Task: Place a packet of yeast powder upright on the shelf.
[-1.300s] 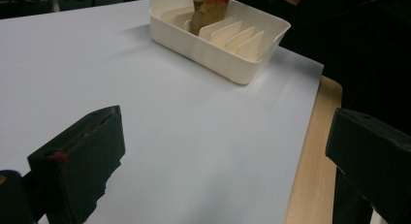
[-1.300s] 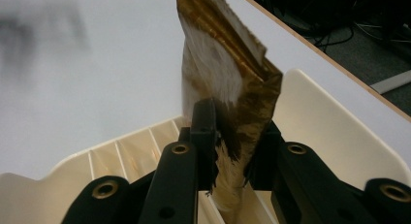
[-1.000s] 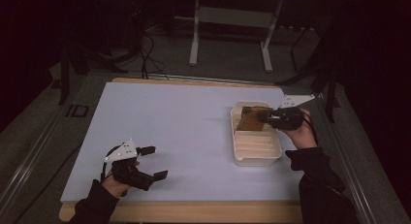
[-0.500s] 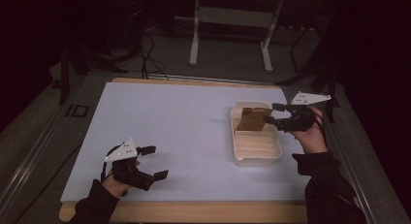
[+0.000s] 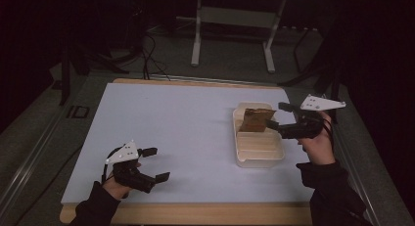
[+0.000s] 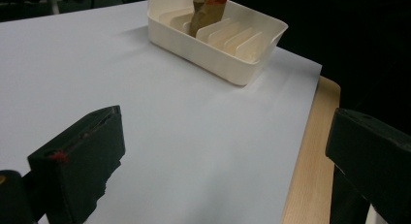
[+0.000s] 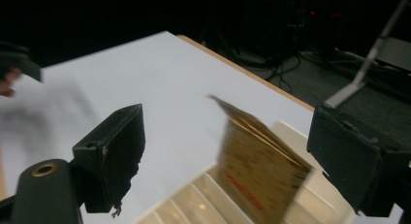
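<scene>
Grippers counted: two, one per hand.
Right gripper (image 5: 283,119): held above the right edge of the white sheet, beside the tray's far end; jaws just opened, found spread wide, nothing pinched. Packet seen between and beyond the jaws in the right gripper view, clear of both pads.
Left gripper (image 5: 157,163): stationed low at the near left of the sheet; jaws spread wide, nothing between them, as confirmed in the left gripper view.
Trays counted: one cream slotted tray (image 5: 258,157), resting on the right half of the sheet, near the right gripper and well apart from the left.
Packets counted: one brown packet (image 5: 254,120) with red print, standing on edge and tilted in the tray's far end, free of any grip. Exact slot could not be told.
Dividers: several low ribs across the tray floor, near ones unoccupied; count not readable.
Surface: one white sheet (image 5: 176,123) laid on one wooden table (image 5: 205,214), wood showing along near and far edges.
</scene>
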{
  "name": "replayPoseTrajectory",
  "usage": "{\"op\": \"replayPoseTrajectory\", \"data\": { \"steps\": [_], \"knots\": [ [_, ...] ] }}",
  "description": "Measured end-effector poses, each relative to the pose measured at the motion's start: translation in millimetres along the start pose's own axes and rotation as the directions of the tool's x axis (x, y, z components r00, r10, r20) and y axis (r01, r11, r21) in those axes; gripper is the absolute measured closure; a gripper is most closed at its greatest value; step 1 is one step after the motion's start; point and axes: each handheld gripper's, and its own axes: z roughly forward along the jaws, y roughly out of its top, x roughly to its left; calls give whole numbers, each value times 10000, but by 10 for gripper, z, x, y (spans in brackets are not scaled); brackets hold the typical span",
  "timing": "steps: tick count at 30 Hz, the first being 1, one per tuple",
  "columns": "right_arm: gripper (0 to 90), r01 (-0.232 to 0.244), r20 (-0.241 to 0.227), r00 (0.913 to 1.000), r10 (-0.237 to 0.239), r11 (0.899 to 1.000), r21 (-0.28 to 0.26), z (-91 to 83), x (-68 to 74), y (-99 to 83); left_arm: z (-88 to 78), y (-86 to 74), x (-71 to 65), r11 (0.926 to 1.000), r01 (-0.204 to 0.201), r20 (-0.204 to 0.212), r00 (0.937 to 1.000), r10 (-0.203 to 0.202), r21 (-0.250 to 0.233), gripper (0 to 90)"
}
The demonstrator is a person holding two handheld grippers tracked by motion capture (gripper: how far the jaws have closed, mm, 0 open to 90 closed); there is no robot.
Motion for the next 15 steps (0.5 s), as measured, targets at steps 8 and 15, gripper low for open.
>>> {"op": "replayPoseTrajectory", "data": {
  "steps": [8, 15],
  "knots": [
    [119, 83, -187, 9998, -87, 9998, -188, -21, 276, 29, -7, -1, -6, 10000, -31, -14, 10000, 31, 25, 15],
    [136, -39, -671, 9977, 17, 9994, -332, 2, 531, -19, -16, 2, -4, 10000, -55, -15, 10000, 55, 0, 15]
  ]
}}
